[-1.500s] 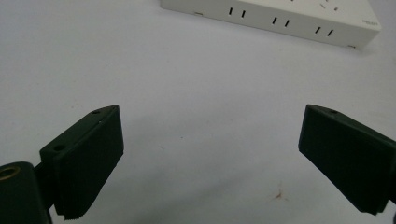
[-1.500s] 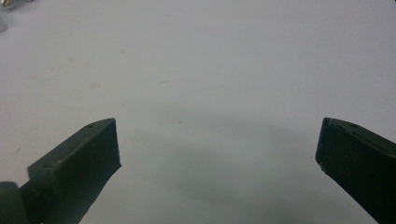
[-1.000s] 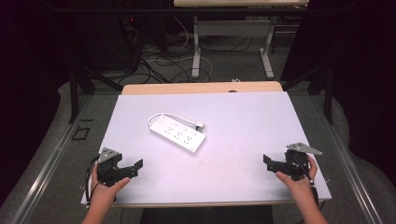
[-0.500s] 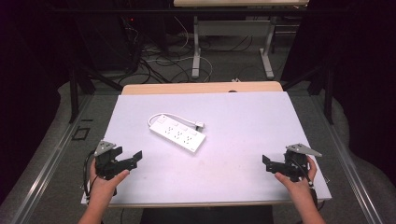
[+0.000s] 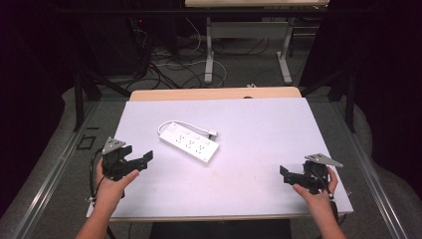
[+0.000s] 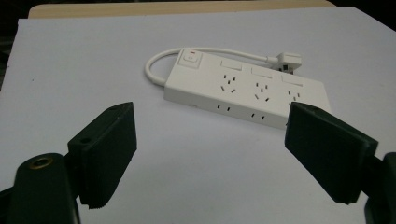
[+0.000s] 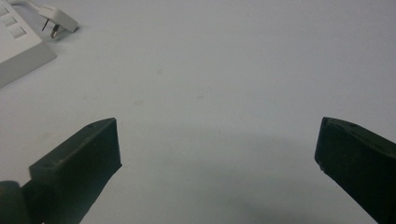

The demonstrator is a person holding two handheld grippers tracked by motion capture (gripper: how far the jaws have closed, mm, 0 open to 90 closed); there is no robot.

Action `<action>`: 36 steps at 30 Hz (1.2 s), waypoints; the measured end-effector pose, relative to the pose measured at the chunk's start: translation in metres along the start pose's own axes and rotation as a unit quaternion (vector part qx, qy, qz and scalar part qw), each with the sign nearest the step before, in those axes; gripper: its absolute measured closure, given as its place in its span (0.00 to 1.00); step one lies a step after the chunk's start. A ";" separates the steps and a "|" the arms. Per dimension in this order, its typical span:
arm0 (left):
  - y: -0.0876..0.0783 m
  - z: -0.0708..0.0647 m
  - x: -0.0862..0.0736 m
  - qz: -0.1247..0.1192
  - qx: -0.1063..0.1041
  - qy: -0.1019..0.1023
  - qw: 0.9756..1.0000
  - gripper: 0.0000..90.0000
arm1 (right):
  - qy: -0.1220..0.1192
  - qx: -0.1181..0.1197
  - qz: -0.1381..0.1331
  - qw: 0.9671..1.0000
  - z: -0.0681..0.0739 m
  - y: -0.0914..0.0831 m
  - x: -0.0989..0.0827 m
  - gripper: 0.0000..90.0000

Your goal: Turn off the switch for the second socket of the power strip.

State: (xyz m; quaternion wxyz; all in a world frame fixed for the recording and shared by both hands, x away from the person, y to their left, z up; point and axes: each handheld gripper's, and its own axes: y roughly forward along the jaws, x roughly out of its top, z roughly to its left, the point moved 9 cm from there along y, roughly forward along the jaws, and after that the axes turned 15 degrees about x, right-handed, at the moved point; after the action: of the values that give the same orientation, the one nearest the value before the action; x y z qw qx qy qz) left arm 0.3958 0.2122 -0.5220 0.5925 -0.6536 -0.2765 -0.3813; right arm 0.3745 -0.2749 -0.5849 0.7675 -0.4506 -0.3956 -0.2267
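A white power strip (image 5: pixel 189 143) lies flat left of the middle of the white table top (image 5: pixel 263 129). Its short cord loops round to a plug (image 5: pixel 212 133) lying beside it. My left gripper (image 5: pixel 141 158) is held at the left of the table, open and holding nothing, pointing at the strip from a short way off. In the left gripper view the power strip (image 6: pixel 247 91) and plug (image 6: pixel 287 60) lie just beyond the open left gripper (image 6: pixel 210 135). My right gripper (image 5: pixel 286 175) is open and holding nothing near the front right corner. In the right gripper view the open right gripper (image 7: pixel 217 135) frames bare table, with the strip's end (image 7: pixel 18 46) and plug (image 7: pixel 58 19) at top left.
A wooden strip (image 5: pixel 214 93) runs along the table's far edge. Beyond it, cables (image 5: pixel 169 64) lie on the floor by the metal legs of another desk (image 5: pixel 210 55). Metal rails (image 5: pixel 54 169) flank the table on both sides.
My left gripper has moved away from the person, up the left side of the table, closer to the power strip. The right gripper has hardly moved.
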 end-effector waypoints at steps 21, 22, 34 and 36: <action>0.007 -0.028 0.046 -0.003 -0.018 0.017 1.000 0.28 | 0.001 -0.001 -0.005 1.000 -0.003 0.000 0.000 0.01; 0.008 -0.029 0.048 -0.004 -0.018 0.016 1.000 0.29 | 0.000 -0.002 -0.007 1.000 -0.004 0.001 0.000 0.01; 0.019 -0.044 0.066 0.000 -0.028 0.011 1.000 0.32 | 0.005 -0.002 -0.005 1.000 -0.006 0.001 -0.001 0.02; 0.023 -0.047 0.070 -0.002 -0.029 0.007 1.000 0.33 | 0.009 -0.003 -0.006 1.000 -0.006 0.000 -0.001 0.02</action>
State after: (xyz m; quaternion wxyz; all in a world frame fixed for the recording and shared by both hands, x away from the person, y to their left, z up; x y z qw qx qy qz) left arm 0.4457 0.1564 -0.4769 0.5748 -0.6668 -0.2625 -0.3951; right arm 0.3767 -0.2803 -0.5881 0.7682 -0.4484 -0.3911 -0.2365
